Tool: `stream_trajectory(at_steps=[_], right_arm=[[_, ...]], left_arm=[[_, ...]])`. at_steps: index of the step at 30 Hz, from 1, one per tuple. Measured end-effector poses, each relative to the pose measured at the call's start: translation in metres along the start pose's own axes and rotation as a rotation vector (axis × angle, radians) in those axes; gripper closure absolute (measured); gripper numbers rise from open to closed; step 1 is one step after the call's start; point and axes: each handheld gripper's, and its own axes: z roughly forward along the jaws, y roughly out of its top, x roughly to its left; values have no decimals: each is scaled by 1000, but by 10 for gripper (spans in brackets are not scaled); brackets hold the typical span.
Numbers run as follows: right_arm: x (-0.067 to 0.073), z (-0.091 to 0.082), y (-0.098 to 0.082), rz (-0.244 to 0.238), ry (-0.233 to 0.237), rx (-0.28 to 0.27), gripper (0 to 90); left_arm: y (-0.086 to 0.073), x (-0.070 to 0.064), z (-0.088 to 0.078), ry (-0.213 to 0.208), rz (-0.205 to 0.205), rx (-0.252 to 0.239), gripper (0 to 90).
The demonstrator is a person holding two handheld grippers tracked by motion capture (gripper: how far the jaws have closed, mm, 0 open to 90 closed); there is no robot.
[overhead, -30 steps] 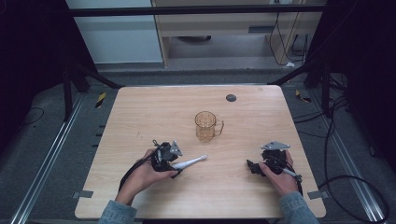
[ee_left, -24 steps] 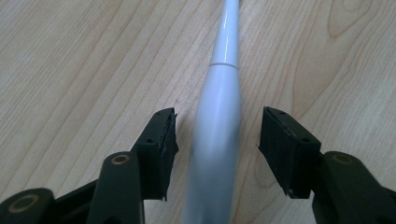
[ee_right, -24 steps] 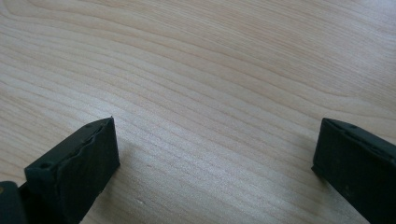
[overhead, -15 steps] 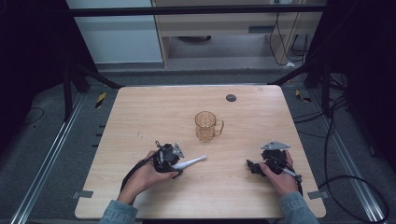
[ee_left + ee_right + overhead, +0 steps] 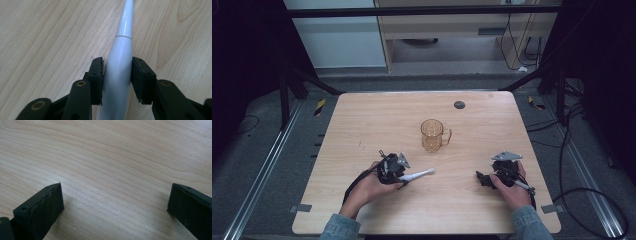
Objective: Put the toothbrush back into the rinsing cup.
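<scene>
Grasping was the step in hand: the left gripper (image 5: pixel 404 176) had just been closing its jaws, and in the left gripper view both pads (image 5: pixel 97 77) pressed on the thick handle of a white toothbrush-like wand (image 5: pixel 119 72), clenching it from either side. The wand (image 5: pixel 418 174) lay flat on the wooden table (image 5: pixel 362 120), near the front edge, its thin end pointing toward the amber glass mug (image 5: pixel 433 135), which stood upright a little apart beyond it. The right gripper (image 5: pixel 484 179) rested low over bare wood at the table's right side, jaws spread wide and holding nothing. Judging by the layout, the next move called for lifting the wand clear without letting it pivot in the grip, then tipping its end up toward the mug's open mouth.
</scene>
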Motion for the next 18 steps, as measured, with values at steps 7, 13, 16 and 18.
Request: stream_trajectory(at_steps=[7,13,16,18], right_arm=[[0,0,0,0,0,-1,4],[0,0,0,0,0,-1,3],[0,0,0,0,0,-1,3],[0,0,0,0,0,0,4]], left_arm=[[2,0,-5,12,-4,-4,666],[2,3,-19,41,-33,-61,667],[0,6,-26,57,-48,-78,668],[-1,9,-32,65,-58,-95,668]])
